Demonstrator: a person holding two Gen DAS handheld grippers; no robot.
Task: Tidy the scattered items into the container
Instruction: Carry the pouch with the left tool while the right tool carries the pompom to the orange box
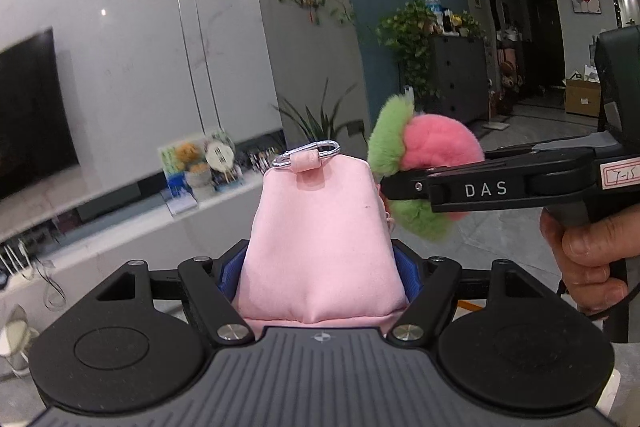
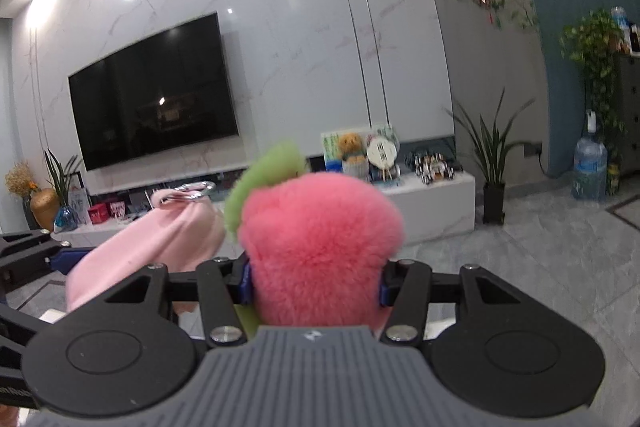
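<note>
Left claw [image 1: 320, 263] is clamped on the pink pouch [image 1: 320, 243] while the right claw [image 2: 314, 279] squeezes a pink-green pompom [image 2: 320, 247] at its 2 o'clock, so we're mid-carry, and next I'd guess is finding the container, which isn't in view.

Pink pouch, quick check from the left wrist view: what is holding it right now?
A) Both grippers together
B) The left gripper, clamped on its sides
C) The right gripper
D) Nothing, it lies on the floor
B: the pink pouch stands upright between the left gripper fingers, while the right gripper is clamped on the pink and green plush toy instead.
</note>
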